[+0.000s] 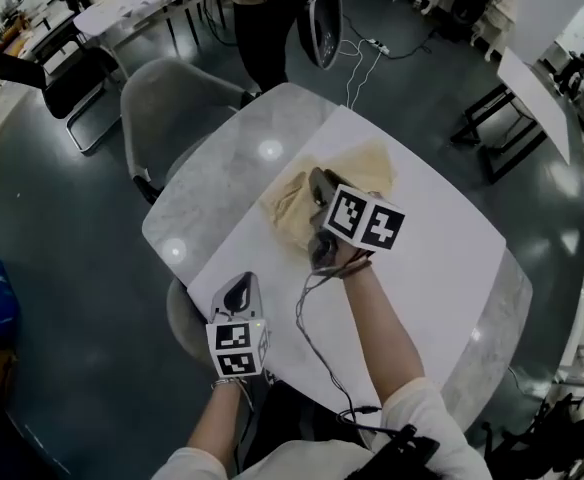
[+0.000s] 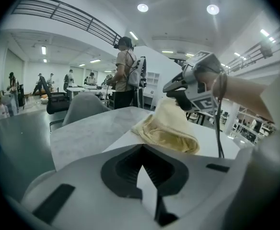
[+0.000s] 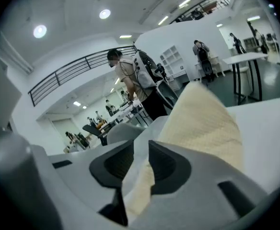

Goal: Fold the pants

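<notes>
Right gripper (image 1: pixel 318 176) jaws are slightly apart, with a pants (image 1: pixel 284 208) fold loose between them, raised over mid-worktop (image 1: pixel 442 268). Left gripper (image 1: pixel 238 290) jaws are together and empty, near the front edge. Risk: cloth slips out early and lands crooked, since nothing pins the lower layer.

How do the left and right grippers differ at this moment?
The left gripper has its jaws together and empty; the right gripper has them slightly apart, with a fold of the tan pants between. The left gripper sits at the near edge of the table, clear of the pants; the right gripper is over them. Both point across the table.
</notes>
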